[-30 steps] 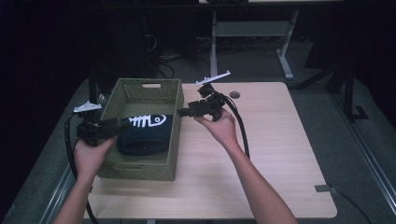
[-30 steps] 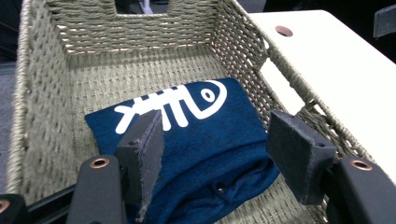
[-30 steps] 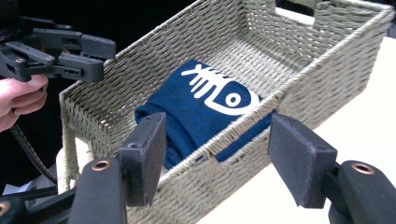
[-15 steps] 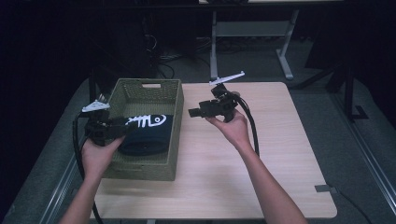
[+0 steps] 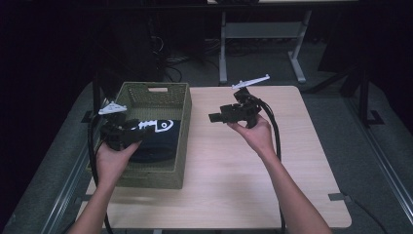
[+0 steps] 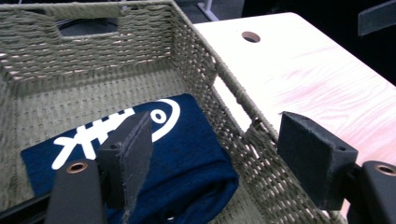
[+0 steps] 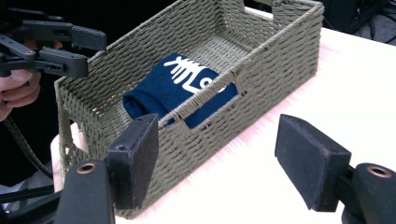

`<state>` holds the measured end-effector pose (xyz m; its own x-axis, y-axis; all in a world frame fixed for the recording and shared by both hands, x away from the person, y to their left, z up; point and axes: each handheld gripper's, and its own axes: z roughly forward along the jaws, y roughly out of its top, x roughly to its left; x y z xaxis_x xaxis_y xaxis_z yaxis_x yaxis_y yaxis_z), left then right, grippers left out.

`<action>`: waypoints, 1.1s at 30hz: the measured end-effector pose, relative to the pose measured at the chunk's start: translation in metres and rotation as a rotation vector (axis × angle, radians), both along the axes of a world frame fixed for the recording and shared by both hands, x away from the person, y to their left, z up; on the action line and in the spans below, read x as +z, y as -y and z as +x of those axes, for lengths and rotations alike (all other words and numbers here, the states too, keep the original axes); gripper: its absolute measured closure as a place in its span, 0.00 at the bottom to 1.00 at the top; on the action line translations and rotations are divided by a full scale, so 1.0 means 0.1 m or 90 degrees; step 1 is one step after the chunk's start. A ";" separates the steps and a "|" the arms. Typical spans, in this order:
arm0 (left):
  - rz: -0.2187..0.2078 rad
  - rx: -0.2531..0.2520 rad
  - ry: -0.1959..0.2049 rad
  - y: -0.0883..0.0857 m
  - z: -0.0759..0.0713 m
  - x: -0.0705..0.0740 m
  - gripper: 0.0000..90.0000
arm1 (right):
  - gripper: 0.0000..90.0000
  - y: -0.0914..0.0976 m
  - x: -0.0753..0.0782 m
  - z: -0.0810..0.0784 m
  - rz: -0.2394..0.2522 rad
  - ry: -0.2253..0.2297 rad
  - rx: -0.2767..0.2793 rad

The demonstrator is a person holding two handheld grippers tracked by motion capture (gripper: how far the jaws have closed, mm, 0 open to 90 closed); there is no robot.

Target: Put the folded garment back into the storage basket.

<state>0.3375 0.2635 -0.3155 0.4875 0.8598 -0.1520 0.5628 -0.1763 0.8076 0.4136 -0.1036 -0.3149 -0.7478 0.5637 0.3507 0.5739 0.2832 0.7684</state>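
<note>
Trouble could come from the left gripper (image 5: 127, 134): from above, its spread jaws have just been opening, empty, over the woven green basket (image 5: 181, 146). Its own view puts the rim between them; it could snag. Right gripper (image 7: 219, 163), also just been opening, holds nothing; folded blue cloth (image 7: 180, 84) lies inside.

I work at a pale wooden table (image 5: 292, 165) with a round cable hole (image 6: 251, 36) near its far edge, and beyond that edge my room falls off into deep shadow. Past the table, on the grey carpeted floor (image 5: 336, 87), I see the white metal legs and crossbar of another desk (image 5: 263, 31), with a tangle of dark cables (image 5: 170, 51) lying on the floor to its left. A metal rail (image 5: 384, 165) runs along the floor to my right, and the light falls mostly on the tabletop while the far wall stays black.
</note>
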 end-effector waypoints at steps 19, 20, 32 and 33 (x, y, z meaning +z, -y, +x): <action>0.003 -0.035 0.004 0.41 0.03 -0.02 0.27 | 0.32 0.51 -0.03 -0.10 -0.004 0.000 -0.047; 0.003 -0.035 0.004 0.41 0.03 -0.02 0.27 | 0.32 0.51 -0.03 -0.10 -0.004 0.000 -0.047; 0.002 -0.067 0.016 0.73 -0.01 -0.05 0.27 | 0.32 0.84 -0.08 -0.19 -0.008 0.000 -0.074; 0.000 -0.072 0.015 0.76 -0.01 -0.06 0.27 | 0.32 0.87 -0.08 -0.20 -0.010 -0.001 -0.077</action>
